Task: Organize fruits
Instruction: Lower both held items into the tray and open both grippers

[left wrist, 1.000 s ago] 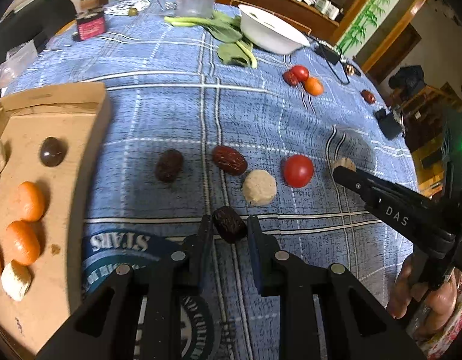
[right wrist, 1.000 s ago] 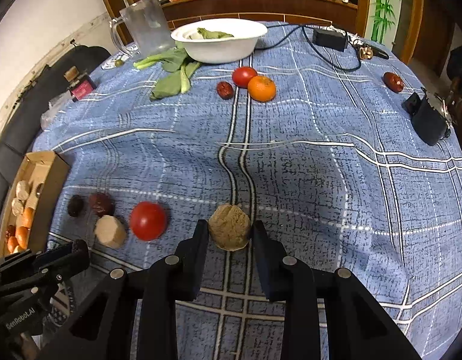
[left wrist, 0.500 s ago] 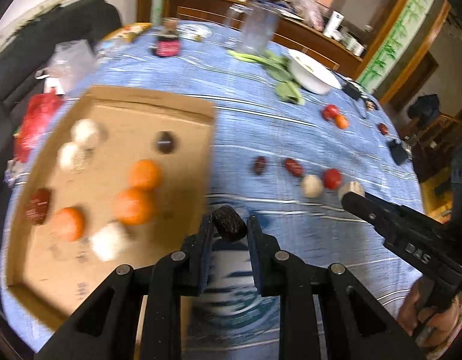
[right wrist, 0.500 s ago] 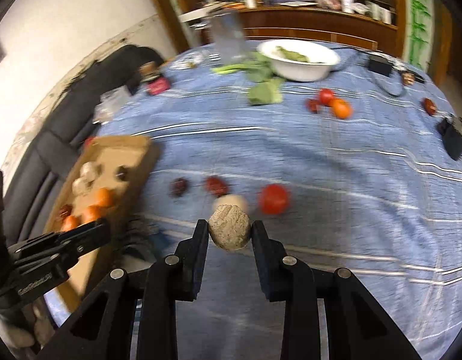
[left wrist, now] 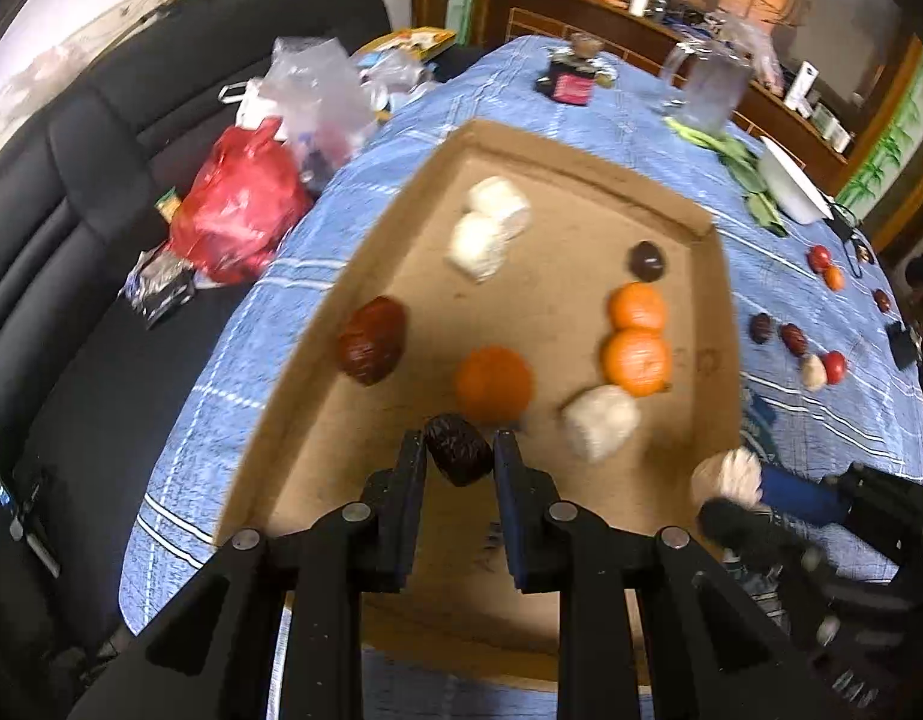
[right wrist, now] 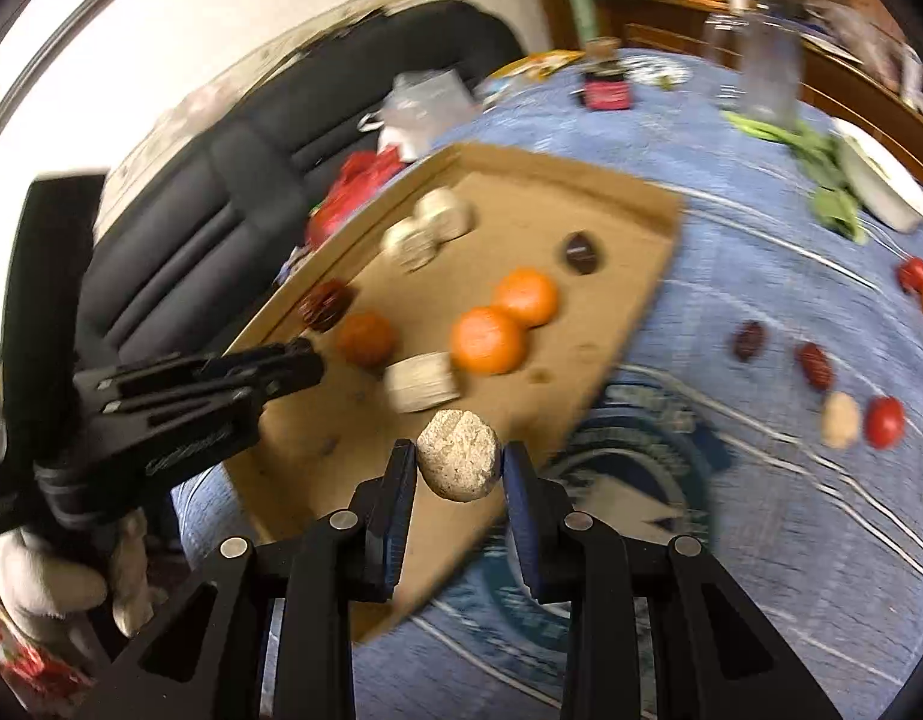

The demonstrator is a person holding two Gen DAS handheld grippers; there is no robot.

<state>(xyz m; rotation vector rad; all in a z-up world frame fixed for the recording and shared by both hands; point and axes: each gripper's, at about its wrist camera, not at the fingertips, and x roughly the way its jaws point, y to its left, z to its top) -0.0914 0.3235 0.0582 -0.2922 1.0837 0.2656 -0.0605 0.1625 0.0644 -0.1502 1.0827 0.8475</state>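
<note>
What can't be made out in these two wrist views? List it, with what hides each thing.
- Left wrist view: the near rim of the cardboard tray is hidden behind the left gripper, shut on a dark date.
- Left wrist view: the right gripper is blurred; its pale round piece shows no detail.
- Right wrist view: motion blur smears the white bowl, cut by the edge.
- Sideboard items: too small.

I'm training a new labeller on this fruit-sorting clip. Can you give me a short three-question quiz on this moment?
1. True or false: the left gripper holds an orange.
2. What does the right gripper hold: A a tomato, B a beige ball, C nothing?
3. How many oranges lie in the cardboard tray?

Key: 1 false, it holds a dark date. 2 B. 3 three.
</note>
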